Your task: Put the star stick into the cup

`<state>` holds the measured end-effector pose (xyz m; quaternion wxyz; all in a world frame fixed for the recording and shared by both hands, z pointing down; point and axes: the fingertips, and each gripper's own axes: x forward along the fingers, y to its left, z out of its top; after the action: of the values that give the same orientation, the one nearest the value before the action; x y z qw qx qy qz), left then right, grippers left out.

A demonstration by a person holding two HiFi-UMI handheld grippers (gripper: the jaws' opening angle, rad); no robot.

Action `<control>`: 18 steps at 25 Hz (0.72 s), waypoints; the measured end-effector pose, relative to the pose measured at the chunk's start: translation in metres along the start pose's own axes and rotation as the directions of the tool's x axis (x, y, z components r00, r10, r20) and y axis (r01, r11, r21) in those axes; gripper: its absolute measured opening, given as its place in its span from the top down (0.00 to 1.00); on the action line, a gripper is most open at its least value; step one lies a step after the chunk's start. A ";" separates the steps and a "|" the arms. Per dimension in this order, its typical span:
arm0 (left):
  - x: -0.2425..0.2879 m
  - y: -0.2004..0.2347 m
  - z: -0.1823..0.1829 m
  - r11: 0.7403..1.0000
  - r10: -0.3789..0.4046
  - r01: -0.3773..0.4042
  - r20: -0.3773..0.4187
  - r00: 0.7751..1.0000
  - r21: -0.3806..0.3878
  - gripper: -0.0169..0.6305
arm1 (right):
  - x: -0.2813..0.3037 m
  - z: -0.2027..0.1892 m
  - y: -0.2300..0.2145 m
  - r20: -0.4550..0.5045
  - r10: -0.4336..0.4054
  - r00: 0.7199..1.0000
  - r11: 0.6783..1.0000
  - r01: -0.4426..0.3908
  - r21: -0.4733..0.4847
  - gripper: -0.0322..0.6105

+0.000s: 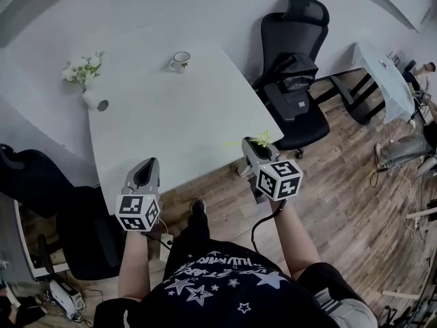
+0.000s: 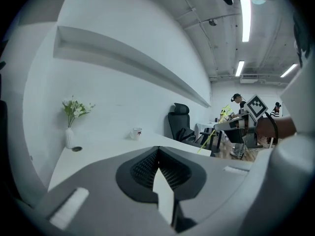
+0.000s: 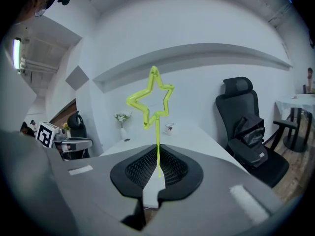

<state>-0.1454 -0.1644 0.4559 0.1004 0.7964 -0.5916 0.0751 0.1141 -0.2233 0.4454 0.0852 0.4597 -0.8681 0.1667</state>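
At 10 o'clock on the white table [image 1: 171, 125], near the far left corner, a vase of flowers [image 1: 85, 80]. At 7 o'clock, just off the table's near edge, the left gripper [image 2: 158, 151]: jaws pressed together, nothing between them. Idle, by the look of it.

At 12 o'clock, close to the far edge, the cup [image 1: 180, 61]: upright, mouth open, well apart from both grippers.

At 4 o'clock, by the table's near right edge, the right gripper [image 3: 157, 154]: jaws closed on the lower stem of the star stick [image 3: 157, 132], star head pointing away from the jaws and well clear of the tips. Further right, at 2 o'clock, a black office chair [image 1: 293, 80] on the wood floor.

Judged as the carry step: stick in grip, cup not yet reached. Next move probably calls for a long reach toward 11 o'clock across the table, then lining up one end of the stick over the cup's small mouth before letting go. Thin stem, so likely to pivot in the grip. Light cup, so best not nudged at the rim.
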 end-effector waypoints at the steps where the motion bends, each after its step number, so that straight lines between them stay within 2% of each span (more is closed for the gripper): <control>1: 0.012 0.008 0.005 1.000 -0.005 0.005 -0.001 1.000 0.001 0.97 | 0.013 0.007 -0.004 0.002 -0.006 1.000 1.000 0.006 0.001 0.90; 18: 0.164 0.112 0.079 0.998 -0.054 0.052 0.041 0.998 0.036 0.97 | 0.208 0.112 -0.034 0.049 -0.019 0.999 0.998 0.022 -0.067 0.90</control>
<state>-0.2051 -0.3678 0.4265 0.0758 0.8148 -0.5709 0.0660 0.0258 -0.4424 0.4110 0.0812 0.4693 -0.8703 0.1252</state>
